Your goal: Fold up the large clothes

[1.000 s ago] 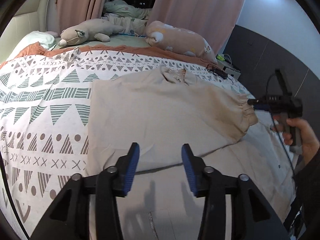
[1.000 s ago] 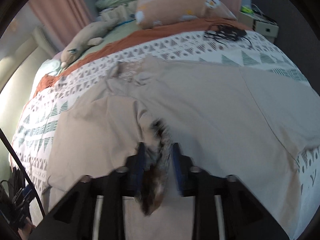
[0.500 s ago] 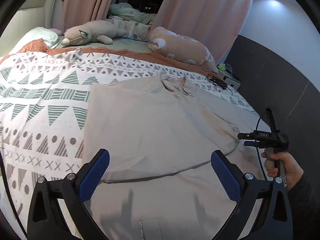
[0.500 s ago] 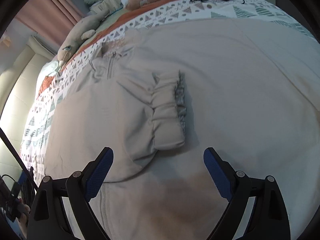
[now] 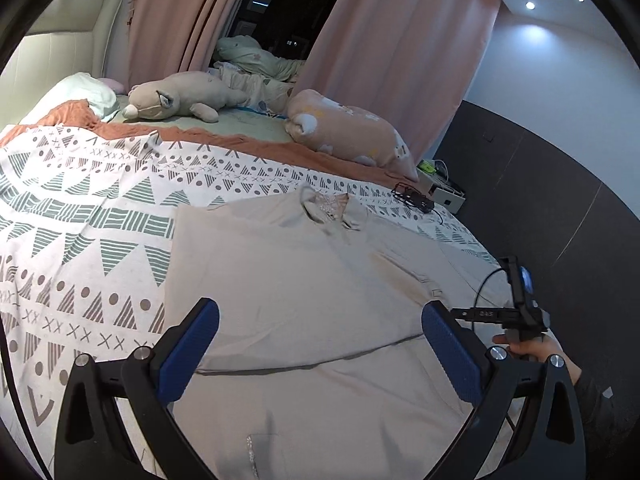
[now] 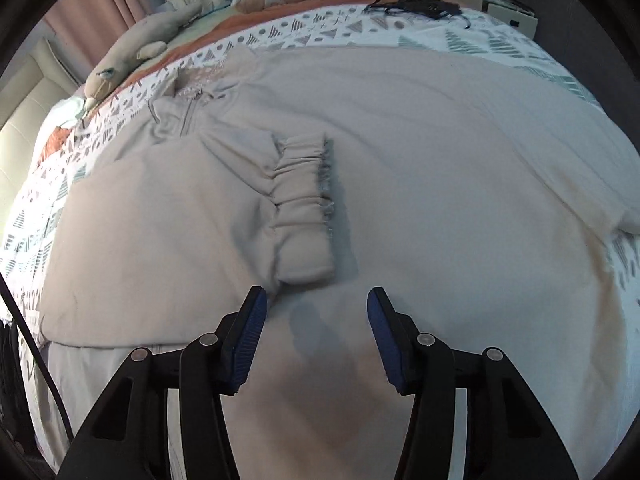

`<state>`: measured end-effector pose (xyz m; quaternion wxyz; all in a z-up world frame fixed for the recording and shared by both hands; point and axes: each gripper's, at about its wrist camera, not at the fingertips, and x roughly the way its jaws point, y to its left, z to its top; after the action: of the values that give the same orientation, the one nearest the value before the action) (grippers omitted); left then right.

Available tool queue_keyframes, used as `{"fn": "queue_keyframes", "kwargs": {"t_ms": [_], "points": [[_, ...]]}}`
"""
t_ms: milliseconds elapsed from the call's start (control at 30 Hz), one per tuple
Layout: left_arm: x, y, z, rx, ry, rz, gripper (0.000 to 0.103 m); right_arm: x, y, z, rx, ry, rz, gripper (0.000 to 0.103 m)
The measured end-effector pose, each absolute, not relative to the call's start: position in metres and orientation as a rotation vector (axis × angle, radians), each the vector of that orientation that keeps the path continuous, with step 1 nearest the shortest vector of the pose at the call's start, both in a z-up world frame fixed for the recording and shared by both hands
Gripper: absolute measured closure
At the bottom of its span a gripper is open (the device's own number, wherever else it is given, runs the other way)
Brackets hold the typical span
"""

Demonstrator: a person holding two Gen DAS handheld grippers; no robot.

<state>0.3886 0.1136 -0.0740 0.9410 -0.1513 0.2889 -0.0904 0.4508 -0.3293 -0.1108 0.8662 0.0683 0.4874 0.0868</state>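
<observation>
On bed: beige jacket, no legible writing; claws spread.

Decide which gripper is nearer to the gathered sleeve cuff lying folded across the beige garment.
Right. The right gripper hovers open just short of the cuff. The left gripper, also open, is over the garment's other side, farther away.
</observation>
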Motion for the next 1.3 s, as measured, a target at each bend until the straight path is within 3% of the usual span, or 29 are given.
{"fn": "queue_keyframes", "kwargs": {"t_ms": [267,400,467,533,700,800,1300], "points": [[0.365,0.100,-0.048,-0.261,0.533,-0.141,0.000,0.366,-0.393,-0.068,0.133,0.923,0.126,0.052],[0.353,0.086,-0.038,-0.238,0.488,-0.126,0.000,0.328,-0.432,-0.050,0.189,0.883,0.090,0.047],[0.350,0.078,-0.034,-0.225,0.469,-0.115,0.000,0.307,-0.445,-0.041,0.201,0.854,0.071,0.040],[0.346,0.070,-0.032,-0.209,0.451,-0.099,0.000,0.289,-0.458,-0.034,0.215,0.821,0.055,0.016],[0.349,0.042,-0.029,-0.188,0.436,-0.073,0.000,0.239,-0.491,-0.024,0.261,0.723,0.020,0.015],[0.357,0.023,-0.032,-0.188,0.444,-0.114,0.000,0.218,-0.504,-0.025,0.220,0.654,0.020,0.000],[0.404,-0.044,-0.060,-0.213,0.549,-0.207,0.000,0.221,-0.575,-0.059,0.311,0.729,-0.040,0.000]]}}
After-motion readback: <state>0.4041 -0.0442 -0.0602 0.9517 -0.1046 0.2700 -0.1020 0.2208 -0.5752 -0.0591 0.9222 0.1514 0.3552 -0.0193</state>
